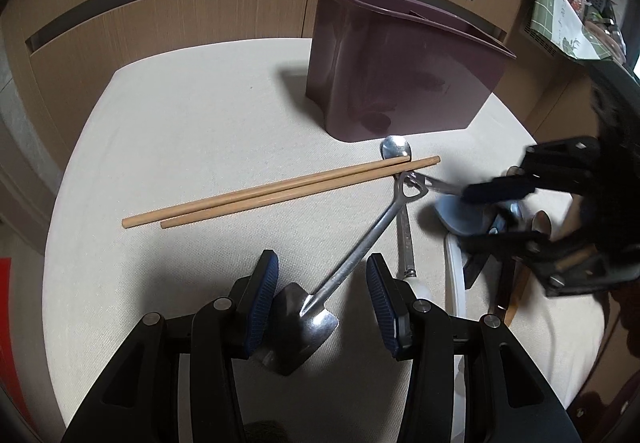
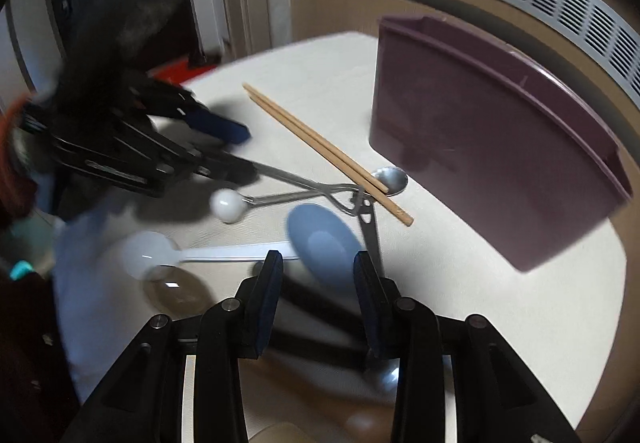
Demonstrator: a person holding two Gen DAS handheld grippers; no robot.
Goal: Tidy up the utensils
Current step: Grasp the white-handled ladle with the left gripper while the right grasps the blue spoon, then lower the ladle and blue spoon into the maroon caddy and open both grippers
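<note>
My left gripper hangs low over the shovel-shaped spoon, jaws spread wide, its blade lying between the pads, not pinched. My right gripper is released too, nothing clamped, hovering above the blue spoon in the heap. The holder stands at the far side of the table, the chopsticks just before it, their tips resting across a metal spoon. To do this well, I'd centre the left pads on the neck, close square, then lift slowly, since the handle's loop looks tangled with another piece.
</note>
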